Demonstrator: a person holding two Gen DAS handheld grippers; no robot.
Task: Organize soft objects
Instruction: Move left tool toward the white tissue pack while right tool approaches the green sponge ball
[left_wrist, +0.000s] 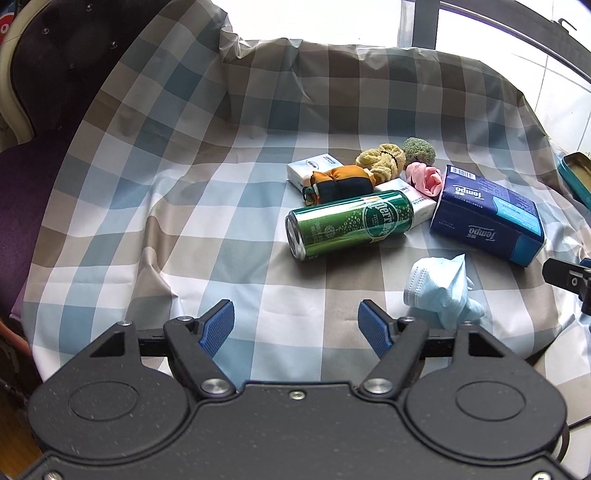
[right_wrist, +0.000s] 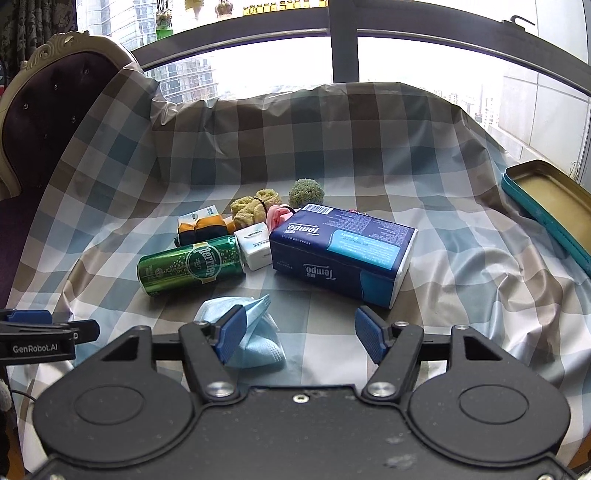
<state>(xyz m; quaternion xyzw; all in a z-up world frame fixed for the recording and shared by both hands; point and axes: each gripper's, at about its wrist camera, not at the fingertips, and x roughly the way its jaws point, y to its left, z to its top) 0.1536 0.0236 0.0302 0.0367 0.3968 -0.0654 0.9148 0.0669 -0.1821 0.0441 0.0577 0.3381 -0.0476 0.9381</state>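
Here, a crumpled pale-blue face mask (right_wrist: 245, 332) lies alone on the near part of a checked cloth (right_wrist: 461, 266), the closest of the soft things waiting to be put in order. The right gripper (right_wrist: 300, 334) hangs just short of it with jaws standing apart and empty, its left pad overlapping the mask in view, though whether it touches cannot be told. The left gripper (left_wrist: 296, 328) hovers to the left over bare cloth, likewise parted and holding nothing; in its view the mask (left_wrist: 443, 291) sits just to the right of its right finger.

Farther off, a green drink can (right_wrist: 192, 265) lies on its side, touching a small white tissue pack (right_wrist: 255, 249). To the right rests a large navy tissue pack (right_wrist: 343, 254). Behind them cluster a yellow scrunchie (right_wrist: 255, 208), a pink fabric piece (right_wrist: 277, 218), a fuzzy green ball (right_wrist: 306, 192), an orange-and-dark cloth bundle (right_wrist: 201, 229) and a second white tissue pack (right_wrist: 194, 216). An open teal tin (right_wrist: 546, 206) stands at the far right edge.

The mask looks like the likely next pick. Doing it well would mean shifting the right gripper leftward so the bunched middle sits squarely between the pads, lowering to the cloth without pinching the cloth itself, and closing gently; the hard can is best left alone.
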